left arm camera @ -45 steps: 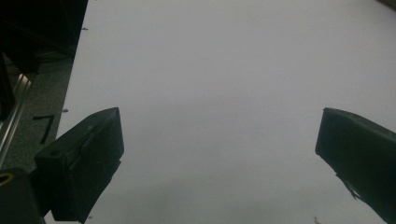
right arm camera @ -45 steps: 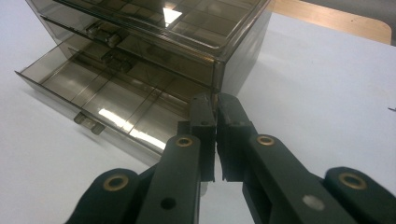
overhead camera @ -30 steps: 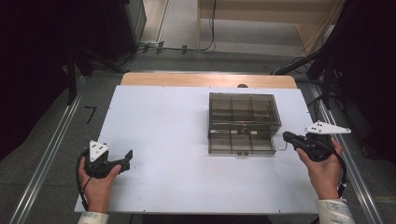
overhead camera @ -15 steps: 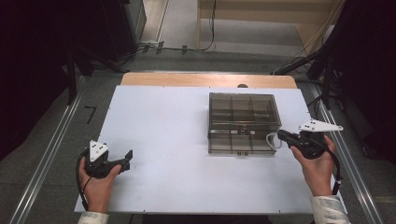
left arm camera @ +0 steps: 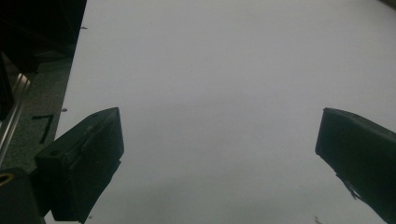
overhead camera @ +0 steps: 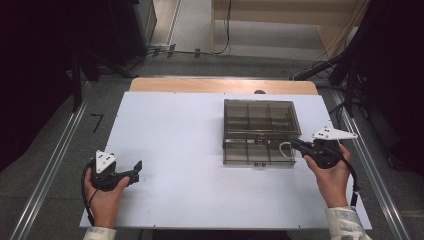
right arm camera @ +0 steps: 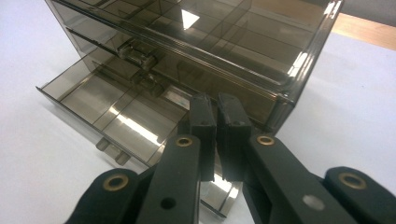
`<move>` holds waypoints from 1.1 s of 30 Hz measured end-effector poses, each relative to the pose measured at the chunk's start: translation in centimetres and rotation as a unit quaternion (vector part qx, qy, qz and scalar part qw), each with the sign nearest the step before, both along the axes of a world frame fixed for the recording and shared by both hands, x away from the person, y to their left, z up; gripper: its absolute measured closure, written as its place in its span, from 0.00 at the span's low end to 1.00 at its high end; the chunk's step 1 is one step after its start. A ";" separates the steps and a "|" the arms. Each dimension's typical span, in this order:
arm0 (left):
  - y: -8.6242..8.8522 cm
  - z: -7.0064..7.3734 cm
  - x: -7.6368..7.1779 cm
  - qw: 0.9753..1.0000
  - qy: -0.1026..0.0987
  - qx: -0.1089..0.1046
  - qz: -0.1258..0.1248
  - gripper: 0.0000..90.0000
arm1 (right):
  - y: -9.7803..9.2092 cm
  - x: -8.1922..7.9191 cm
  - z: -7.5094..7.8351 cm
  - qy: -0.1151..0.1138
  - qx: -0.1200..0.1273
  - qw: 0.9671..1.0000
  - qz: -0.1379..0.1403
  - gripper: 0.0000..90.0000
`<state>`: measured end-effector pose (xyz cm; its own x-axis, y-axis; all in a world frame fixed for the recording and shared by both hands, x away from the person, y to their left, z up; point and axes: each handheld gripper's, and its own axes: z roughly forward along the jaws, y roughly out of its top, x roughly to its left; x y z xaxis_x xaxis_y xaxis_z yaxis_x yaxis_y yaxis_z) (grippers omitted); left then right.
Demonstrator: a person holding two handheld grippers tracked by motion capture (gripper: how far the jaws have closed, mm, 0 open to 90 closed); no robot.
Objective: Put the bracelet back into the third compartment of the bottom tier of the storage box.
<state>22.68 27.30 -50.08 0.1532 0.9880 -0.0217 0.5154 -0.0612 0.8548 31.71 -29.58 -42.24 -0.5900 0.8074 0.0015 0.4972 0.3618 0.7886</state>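
- On the right half of the white surface point(overhead camera: 170, 150), seen from the high view, stands a smoky see-through organiser box point(overhead camera: 261, 131) with divided compartments; its near drawer point(overhead camera: 257, 154) is drawn out a little toward the person, so an opening step looks at least partly done.
- Just beside the drawer's right near corner sits the right tool point(overhead camera: 295, 145), tips at or over a small white piece point(overhead camera: 286, 148). I cannot tell whether that piece lies in the drawer or on the surface, nor whether the tool touches it.
- Well apart, near the left near corner of the surface, the left tool point(overhead camera: 136, 169) rests in the hand, pointing right toward the box with nothing between its jaws. It looks idle for now.
- Over bare white surface in the left gripper view, the left tool point(left arm camera: 219, 154) stands wide apart and holds nothing.
- Close up in the right gripper view, the right tool point(right arm camera: 215, 116) has its jaws pressed narrow together with nothing visibly between them. They point at the box point(right arm camera: 224, 42) over the right end of the open drawer point(right arm camera: 112, 112).
- Drawer compartments that show look bare. By my judgement what is left is either taking something from the drawer's right end or pushing it home; the closed jaws suit a nudge rather than a grasp.
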 end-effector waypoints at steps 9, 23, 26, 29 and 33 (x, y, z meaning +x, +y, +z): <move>0.0 0.0 0.0 1.000 0.000 0.000 -0.001 0.02 | 0.7 0.4 -0.4 -0.001 0.002 1.000 0.005 0.93; 0.0 0.0 0.0 1.000 0.000 0.001 0.000 0.02 | 1.3 0.8 -1.1 0.003 0.007 1.000 0.007 0.93; 0.1 0.0 0.0 1.000 -0.001 0.000 0.000 0.02 | 1.4 1.0 -1.4 0.004 0.008 1.000 0.008 0.93; 0.1 0.0 0.0 1.000 0.000 0.000 0.001 0.02 | 1.5 1.1 -1.7 0.008 0.009 1.000 0.008 0.93; 0.1 0.0 0.0 1.000 -0.001 -0.001 0.001 0.02 | 1.6 1.2 -2.2 0.014 0.010 1.000 0.007 0.93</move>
